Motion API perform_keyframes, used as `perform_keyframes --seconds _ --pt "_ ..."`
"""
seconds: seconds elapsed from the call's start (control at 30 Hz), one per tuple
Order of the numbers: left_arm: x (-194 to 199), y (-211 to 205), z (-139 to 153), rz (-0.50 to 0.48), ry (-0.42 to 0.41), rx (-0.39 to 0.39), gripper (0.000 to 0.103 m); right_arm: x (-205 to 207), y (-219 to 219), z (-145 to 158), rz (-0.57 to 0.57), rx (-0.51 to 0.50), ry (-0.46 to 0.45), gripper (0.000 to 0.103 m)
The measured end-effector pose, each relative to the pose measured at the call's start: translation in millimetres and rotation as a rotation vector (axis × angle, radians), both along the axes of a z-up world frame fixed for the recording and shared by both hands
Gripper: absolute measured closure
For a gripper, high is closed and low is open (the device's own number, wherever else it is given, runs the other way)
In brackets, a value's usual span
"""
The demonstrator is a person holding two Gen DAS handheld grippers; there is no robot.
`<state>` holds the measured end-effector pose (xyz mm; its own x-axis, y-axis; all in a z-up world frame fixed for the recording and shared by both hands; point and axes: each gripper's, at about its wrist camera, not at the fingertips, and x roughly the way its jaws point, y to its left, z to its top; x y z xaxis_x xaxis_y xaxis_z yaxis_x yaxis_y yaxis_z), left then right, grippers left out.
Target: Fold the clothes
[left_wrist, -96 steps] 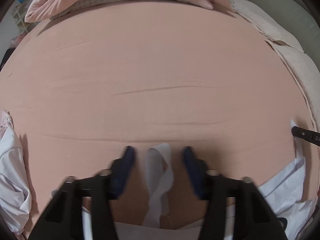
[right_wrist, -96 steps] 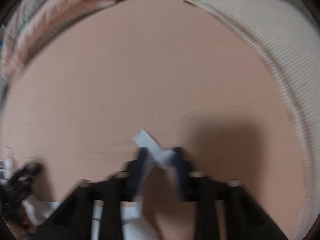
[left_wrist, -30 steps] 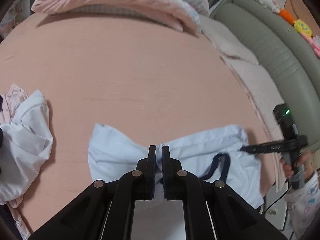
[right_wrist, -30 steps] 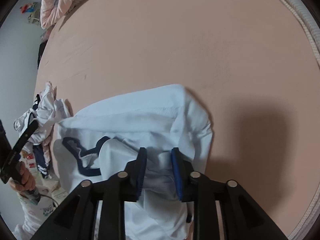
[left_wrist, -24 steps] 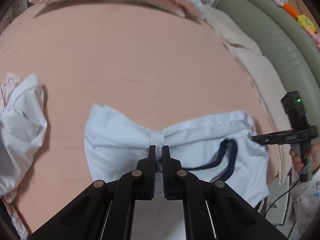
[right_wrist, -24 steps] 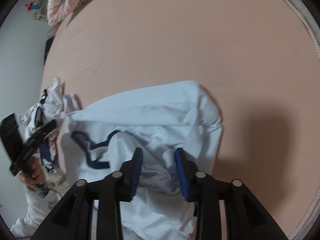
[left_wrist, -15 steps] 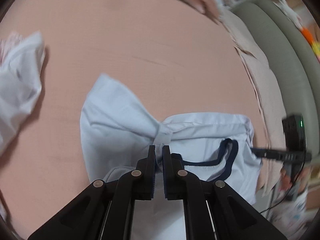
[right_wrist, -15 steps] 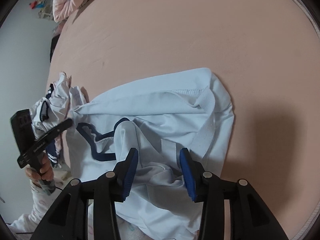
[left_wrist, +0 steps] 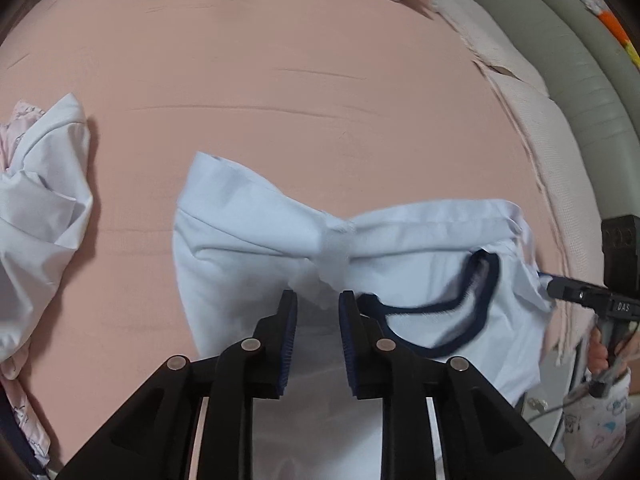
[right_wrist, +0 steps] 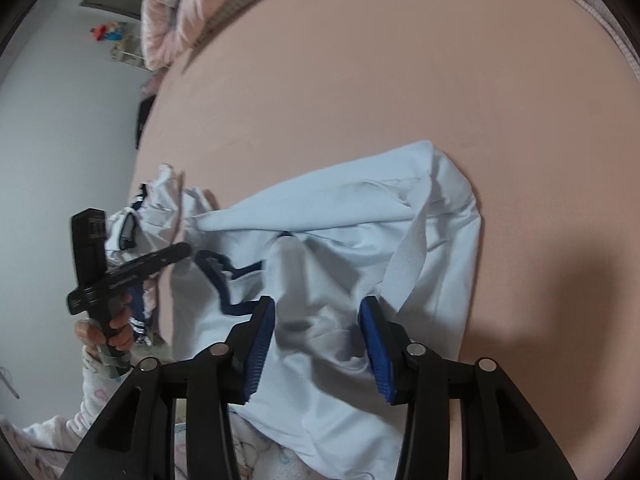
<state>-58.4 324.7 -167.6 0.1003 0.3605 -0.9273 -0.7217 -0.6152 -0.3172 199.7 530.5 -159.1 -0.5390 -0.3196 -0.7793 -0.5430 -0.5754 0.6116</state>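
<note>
A wide bed with a peach-pink sheet [left_wrist: 280, 80] fills both views, with a grey padded headboard [left_wrist: 568, 64] alongside it. A pale blue navy-trimmed shirt [left_wrist: 248, 232] lies crumpled at the near edge. The left claw [left_wrist: 318, 300] and right claw [right_wrist: 318, 308] hover over it, both released, fingers spread apart.

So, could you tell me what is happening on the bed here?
A person with a handheld gripper in each hand is folding laundry. A pale blue shirt with navy neck trim lies bunched on the pink bedsheet. The left gripper and right gripper are both open above it. More clothes wait alongside.
</note>
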Motion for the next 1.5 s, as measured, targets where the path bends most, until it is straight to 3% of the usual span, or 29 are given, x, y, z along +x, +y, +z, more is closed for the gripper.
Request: perform_keyframes --seconds 0.07,0.47,0.93,0.97,1.03,1.1,1.27,1.5 --pt "2 -4 1 0.002 -0.004 -0.006 0.078 1 -4 4 0.014 0.018 0.02 0.042" --pt "15 -32 11 0.025 -0.032 -0.026 0.076 3 -16 9 0.02 0.151 -0.031 0.042" --pt "13 -71 24 0.058 -0.032 -0.003 0.071 22 -26 14 0.027 0.192 -0.077 0.042" --pt "12 -72 24 0.061 -0.044 0.007 0.07 23 -27 14 0.028 0.186 -0.076 0.042" --pt "9 -73 22 0.065 -0.076 0.031 0.053 23 -29 15 0.04 0.181 -0.08 0.042" --pt "8 -72 21 0.052 -0.085 0.057 0.041 21 -34 16 0.066 0.186 -0.095 0.041" --pt "5 -64 13 0.036 -0.022 0.045 0.04 19 -44 18 0.109 0.255 -0.139 0.041" --pt "10 -51 0 -0.003 0.001 0.045 0.04 14 -39 13 0.063 0.29 -0.16 0.041"
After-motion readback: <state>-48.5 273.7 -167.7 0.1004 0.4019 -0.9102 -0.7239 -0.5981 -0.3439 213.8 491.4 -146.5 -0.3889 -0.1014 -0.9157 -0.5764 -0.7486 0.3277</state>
